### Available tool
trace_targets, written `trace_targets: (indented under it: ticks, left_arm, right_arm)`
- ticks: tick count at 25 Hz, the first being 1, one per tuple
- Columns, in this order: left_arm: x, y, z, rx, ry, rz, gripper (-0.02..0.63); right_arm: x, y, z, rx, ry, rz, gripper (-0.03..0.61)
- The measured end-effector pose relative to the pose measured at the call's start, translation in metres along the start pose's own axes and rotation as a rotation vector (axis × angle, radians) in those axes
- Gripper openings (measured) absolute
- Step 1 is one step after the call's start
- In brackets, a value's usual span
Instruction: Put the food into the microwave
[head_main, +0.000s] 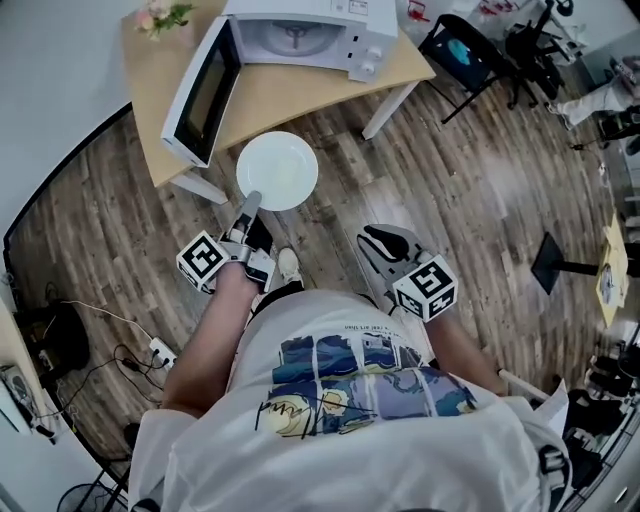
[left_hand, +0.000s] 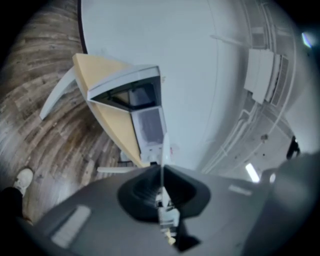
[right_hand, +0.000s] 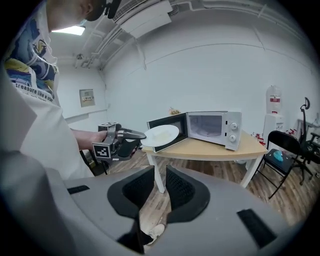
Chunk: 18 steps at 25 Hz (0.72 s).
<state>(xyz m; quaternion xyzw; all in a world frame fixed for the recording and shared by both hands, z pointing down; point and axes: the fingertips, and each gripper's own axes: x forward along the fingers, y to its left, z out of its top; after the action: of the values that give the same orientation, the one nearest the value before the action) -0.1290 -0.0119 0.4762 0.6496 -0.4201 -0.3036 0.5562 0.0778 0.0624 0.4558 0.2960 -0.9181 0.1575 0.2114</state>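
Our left gripper (head_main: 249, 202) is clamped tight on the rim of the white plate (head_main: 277, 170), near the open microwave (head_main: 300, 35). Our right gripper (head_main: 373, 241) stands slightly parted, holding nothing.

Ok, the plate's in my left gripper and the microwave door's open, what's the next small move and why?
Probably carry the white plate forward, level, toward the microwave cavity. The left gripper pinches its rim, the door hangs open, and the plate is outside the cavity.
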Motion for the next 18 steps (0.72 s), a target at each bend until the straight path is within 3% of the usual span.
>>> trace_targets:
  ticks: [8,18]
  left_arm:
    - [0.073,0.017,0.047,0.002,0.054,0.016,0.02]
    - [0.171,0.028,0.08,-0.015,0.018,0.038,0.02]
  right_arm:
    - [0.041,-0.019,0.027,0.035,0.008,-0.054,0.06]
    - [0.068,-0.084,0.046,0.045,0.025,-0.047,0.058]
